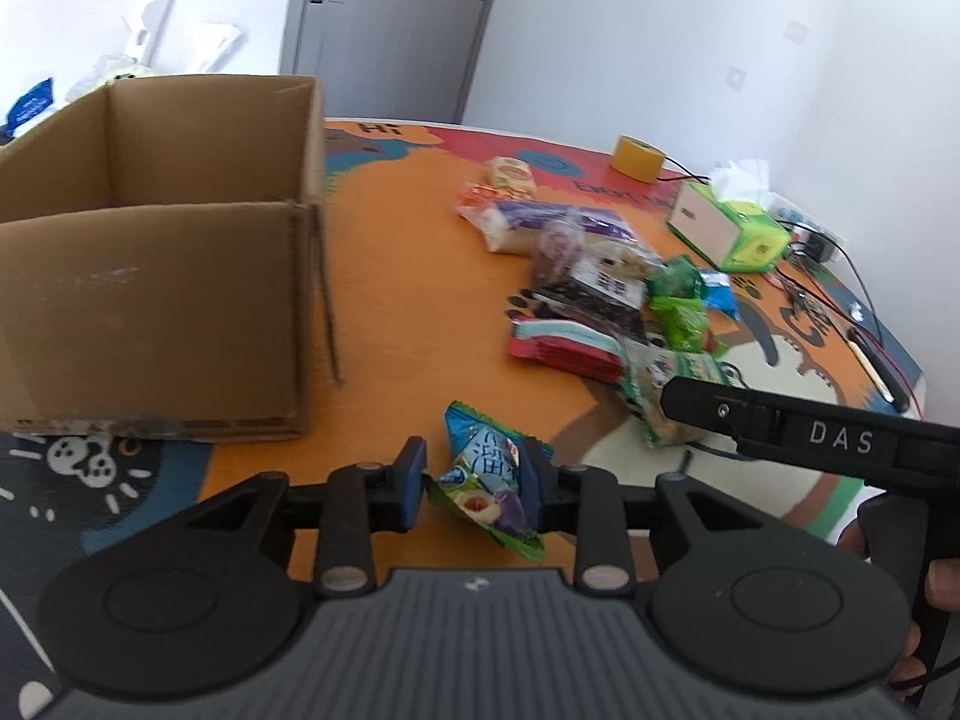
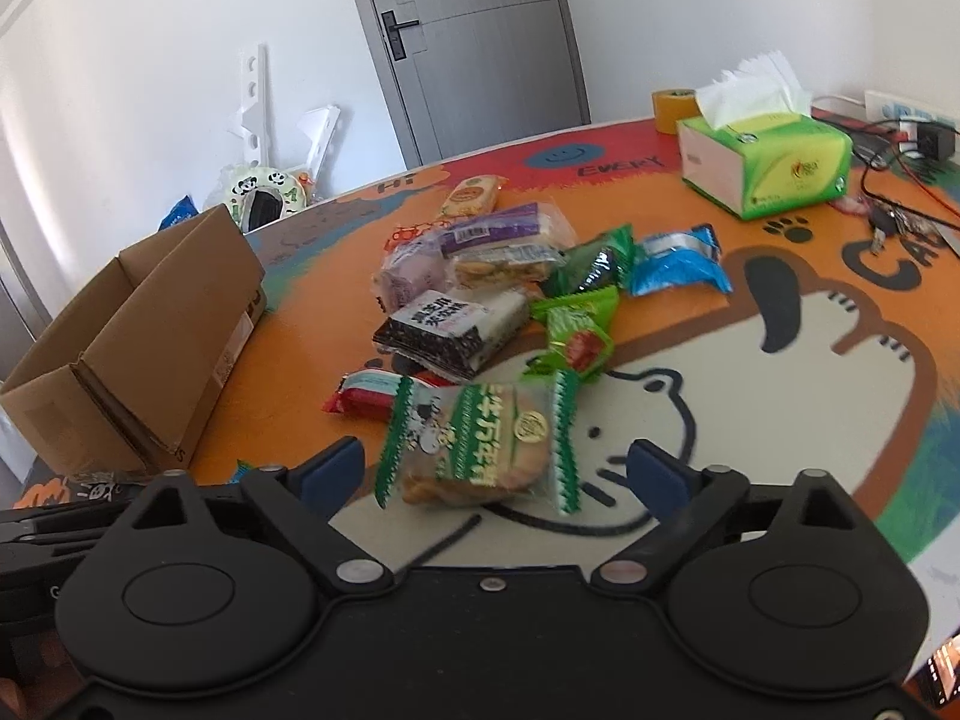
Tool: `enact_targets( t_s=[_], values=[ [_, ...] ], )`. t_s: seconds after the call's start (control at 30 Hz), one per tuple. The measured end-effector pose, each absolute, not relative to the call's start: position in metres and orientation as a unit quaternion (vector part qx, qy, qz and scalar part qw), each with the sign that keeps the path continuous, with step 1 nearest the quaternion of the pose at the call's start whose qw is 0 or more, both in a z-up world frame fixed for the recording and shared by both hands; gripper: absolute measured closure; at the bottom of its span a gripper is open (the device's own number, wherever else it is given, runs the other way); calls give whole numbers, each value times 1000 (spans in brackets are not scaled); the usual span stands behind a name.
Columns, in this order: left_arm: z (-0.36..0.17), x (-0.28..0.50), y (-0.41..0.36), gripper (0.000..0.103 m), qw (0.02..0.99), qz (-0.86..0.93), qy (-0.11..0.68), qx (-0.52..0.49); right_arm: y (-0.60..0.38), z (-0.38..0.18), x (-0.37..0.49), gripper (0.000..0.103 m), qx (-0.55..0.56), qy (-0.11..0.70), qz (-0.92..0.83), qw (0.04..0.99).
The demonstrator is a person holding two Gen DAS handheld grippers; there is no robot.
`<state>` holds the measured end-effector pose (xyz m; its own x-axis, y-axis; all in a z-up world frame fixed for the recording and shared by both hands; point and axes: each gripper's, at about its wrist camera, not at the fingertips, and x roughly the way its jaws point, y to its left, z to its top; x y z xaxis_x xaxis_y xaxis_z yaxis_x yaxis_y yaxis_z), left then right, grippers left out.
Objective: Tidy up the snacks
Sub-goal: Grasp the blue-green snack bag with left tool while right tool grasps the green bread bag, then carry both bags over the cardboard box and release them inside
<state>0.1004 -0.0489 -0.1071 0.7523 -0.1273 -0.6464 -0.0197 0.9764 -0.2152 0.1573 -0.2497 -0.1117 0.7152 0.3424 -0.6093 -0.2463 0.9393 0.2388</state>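
Note:
My left gripper (image 1: pixel 477 474) is shut on a blue and green snack packet (image 1: pixel 489 477), held just right of an open, empty cardboard box (image 1: pixel 156 252). The box also shows in the right wrist view (image 2: pixel 150 354). My right gripper (image 2: pixel 495 474) is open, its fingers on either side of a green and white biscuit packet (image 2: pixel 480 441) lying on the table. That packet also shows in the left wrist view (image 1: pixel 660 396), under the right gripper's body (image 1: pixel 810 429). A pile of snack packets (image 2: pixel 480 276) lies behind it.
A green tissue box (image 2: pixel 774 162), a yellow tape roll (image 2: pixel 672 108) and cables with a power strip (image 2: pixel 900 138) sit at the far right of the colourful table mat (image 2: pixel 780 390). A grey door (image 2: pixel 480 42) and white wall stand behind.

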Motion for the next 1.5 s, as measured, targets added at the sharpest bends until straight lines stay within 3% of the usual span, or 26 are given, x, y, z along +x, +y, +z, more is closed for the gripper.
enact_targets(
  t_s=[0.2, 0.27, 0.33, 0.5, 0.6, 0.7, 0.8, 0.83, 1.5],
  values=[
    [-108, 101, -51, 54, 931, -18, 352, -91, -234, -115, 166, 7, 52, 341, 153, 926],
    [-108, 101, -54, 42, 931, -22, 354, -85, -231, -116, 168, 8, 46, 340, 147, 928],
    [-108, 102, -58, 37, 931, -22, 355, -80, -229, -118, 172, 18, 39, 348, 136, 927],
    [-112, 100, -66, 36, 935, -16, 350, -52, -233, -118, 167, 46, 34, 348, 138, 927],
    [-114, 98, -73, 38, 937, -11, 349, -24, -239, -117, 163, 48, 37, 350, 142, 925],
    [-114, 97, -72, 49, 938, -1, 345, -20, -243, -117, 156, 49, 42, 349, 147, 925],
    [-113, 97, -67, 66, 939, -1, 343, -30, -247, -116, 150, 51, 50, 348, 154, 924],
    [-112, 97, -66, 79, 939, 1, 343, -32, -247, -116, 149, 51, 53, 348, 155, 923],
    [-47, 79, -54, 80, 963, -18, 264, -50, -234, -80, 140, 52, 66, 304, 188, 932]
  ],
)
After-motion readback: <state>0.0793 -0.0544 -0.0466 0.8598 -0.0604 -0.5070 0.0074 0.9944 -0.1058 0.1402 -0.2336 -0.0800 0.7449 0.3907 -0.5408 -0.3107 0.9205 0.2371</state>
